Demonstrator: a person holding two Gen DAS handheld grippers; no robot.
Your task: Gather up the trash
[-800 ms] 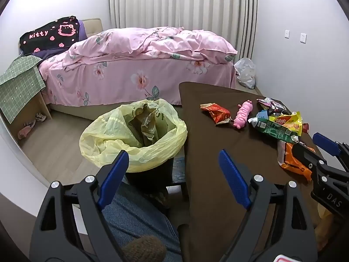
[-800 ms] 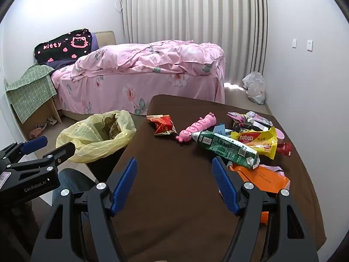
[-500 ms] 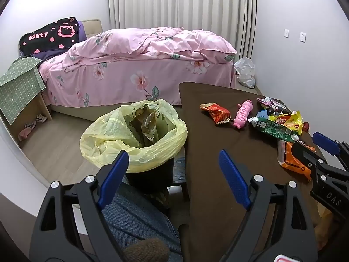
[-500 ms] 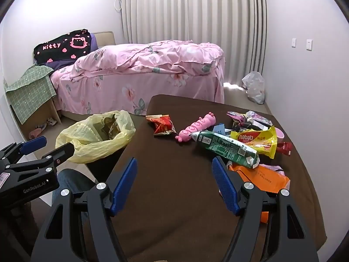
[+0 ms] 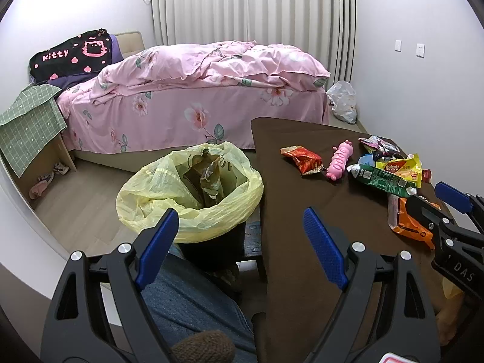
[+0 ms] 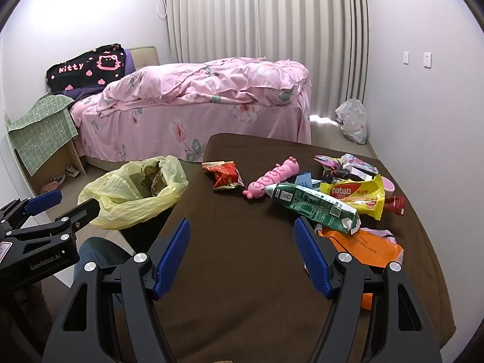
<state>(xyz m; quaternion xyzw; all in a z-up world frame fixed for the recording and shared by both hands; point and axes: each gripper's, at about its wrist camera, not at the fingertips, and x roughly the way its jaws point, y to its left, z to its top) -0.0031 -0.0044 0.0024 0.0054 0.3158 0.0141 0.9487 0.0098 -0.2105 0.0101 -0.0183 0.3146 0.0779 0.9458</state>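
both tongs (image 6: 242,242) wide apart, bin (image 6: 133,193) beside table (image 6: 242,272)

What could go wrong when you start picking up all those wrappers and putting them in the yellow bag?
1. The pink caterpillar toy lies among the wrappers, touching the green packet. It could get binned by mistake.
2. The yellow bag sits below the table edge, so a light wrapper like the red packet might miss and land on the floor.
3. The orange packet is partly under the green one; pulling it may drag the pile off.
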